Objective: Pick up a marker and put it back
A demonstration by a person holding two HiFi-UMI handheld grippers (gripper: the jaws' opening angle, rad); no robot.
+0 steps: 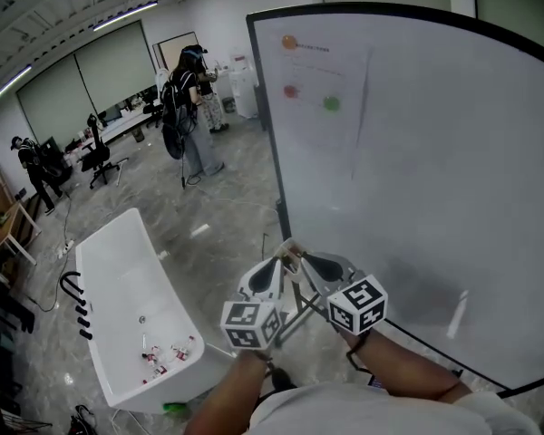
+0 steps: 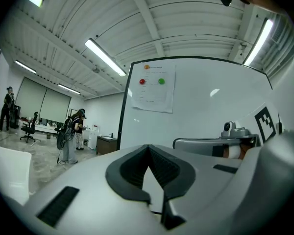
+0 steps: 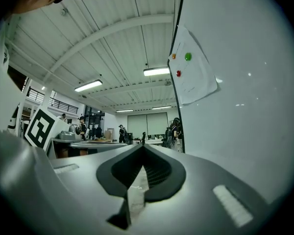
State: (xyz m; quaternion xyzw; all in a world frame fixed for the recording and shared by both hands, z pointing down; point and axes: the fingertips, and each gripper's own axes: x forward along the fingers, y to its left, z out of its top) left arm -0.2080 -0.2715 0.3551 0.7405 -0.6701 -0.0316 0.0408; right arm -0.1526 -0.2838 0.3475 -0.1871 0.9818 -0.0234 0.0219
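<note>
Left tongs (image 1: 280, 261) and right tongs (image 1: 303, 260) side by side, level, jaws together, nothing between.

Grey marbled floor (image 1: 227, 207). Tall whiteboard (image 1: 435, 198) on the right. White table (image 1: 118, 279) near left. Strip lights (image 1: 127, 14) overhead on a ribbed ceiling. Blind-covered windows (image 1: 82, 84) far left.

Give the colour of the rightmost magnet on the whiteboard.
Green magnet; clearest in the left gripper view.
</note>
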